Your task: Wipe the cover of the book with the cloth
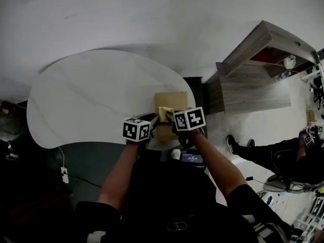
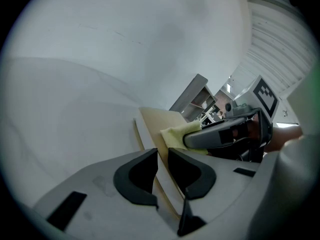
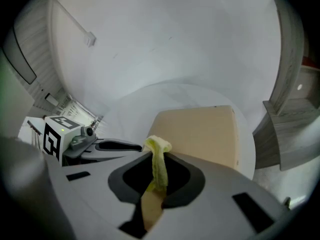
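The book [image 3: 200, 134] lies lengthwise away from the person, right claw [image 3: 159, 179] pinching the cloth [image 3: 158, 156], left claw [image 2: 162, 166] nearly closed.

Soft yellow cloth [image 3: 159, 159], matt tan book [image 3: 200, 134], smooth faintly veined white table [image 1: 91, 100].

Left tool [image 2: 162, 162] and right tool [image 3: 159, 170] both clamped.

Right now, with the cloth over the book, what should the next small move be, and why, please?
Probably push the right gripper forward so the cloth drags across the book toward its far edge. The cloth is pinched in its jaws above the cover's near part, most of the cover lies ahead, and the left gripper seems to clamp the book's near edge, steadying it.
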Motion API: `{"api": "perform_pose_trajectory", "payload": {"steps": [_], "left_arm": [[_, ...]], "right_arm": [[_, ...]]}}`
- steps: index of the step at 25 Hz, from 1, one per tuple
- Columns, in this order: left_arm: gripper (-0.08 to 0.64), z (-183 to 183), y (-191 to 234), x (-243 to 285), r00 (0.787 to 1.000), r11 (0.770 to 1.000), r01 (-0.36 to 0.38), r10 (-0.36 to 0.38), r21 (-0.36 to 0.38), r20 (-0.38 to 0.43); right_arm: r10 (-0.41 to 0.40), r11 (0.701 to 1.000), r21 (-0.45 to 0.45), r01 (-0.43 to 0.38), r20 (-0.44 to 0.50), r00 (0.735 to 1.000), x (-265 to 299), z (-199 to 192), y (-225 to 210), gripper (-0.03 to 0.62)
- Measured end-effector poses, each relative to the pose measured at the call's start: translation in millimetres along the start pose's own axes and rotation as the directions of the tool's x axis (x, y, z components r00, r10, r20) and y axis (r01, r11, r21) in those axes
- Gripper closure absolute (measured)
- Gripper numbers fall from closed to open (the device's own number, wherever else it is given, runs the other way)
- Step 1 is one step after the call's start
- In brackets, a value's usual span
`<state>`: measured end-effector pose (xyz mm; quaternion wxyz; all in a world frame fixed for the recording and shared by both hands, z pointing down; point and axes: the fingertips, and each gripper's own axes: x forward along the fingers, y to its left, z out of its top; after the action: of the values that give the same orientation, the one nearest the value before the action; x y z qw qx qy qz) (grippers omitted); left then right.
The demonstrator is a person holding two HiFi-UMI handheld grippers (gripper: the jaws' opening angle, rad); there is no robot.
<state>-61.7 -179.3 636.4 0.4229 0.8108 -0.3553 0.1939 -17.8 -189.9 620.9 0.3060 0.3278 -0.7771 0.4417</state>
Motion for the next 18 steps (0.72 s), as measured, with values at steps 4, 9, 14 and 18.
{"api": "perform_pose_trajectory", "payload": {"steps": [4, 9, 14, 18], "left_arm": [[0.492, 0, 0, 0, 1.000, 1.000, 0.000, 0.000, -0.002, 0.002], [0.492, 0, 1, 0, 1.000, 1.000, 0.003, -0.003, -0.010, 0.005], [0.492, 0, 1, -1, 1.000, 1.000, 0.002, -0.002, -0.014, 0.002], [0.492, 0, 1, 0, 1.000, 1.000, 0.001, -0.001, -0.015, 0.001]], "right_arm": [[-0.015, 1.000, -0.001, 0.015, 0.008, 1.000, 3, -1, -4, 0.505], [-0.014, 1.000, -0.003, 0.014, 0.014, 1.000, 4, -1, -4, 0.505], [-0.018, 1.000, -0.008, 0.018, 0.013, 1.000, 2, -1, -5, 0.505], [-0.026, 1.000, -0.002, 0.026, 0.012, 1.000, -2, -1, -12, 0.505]]}}
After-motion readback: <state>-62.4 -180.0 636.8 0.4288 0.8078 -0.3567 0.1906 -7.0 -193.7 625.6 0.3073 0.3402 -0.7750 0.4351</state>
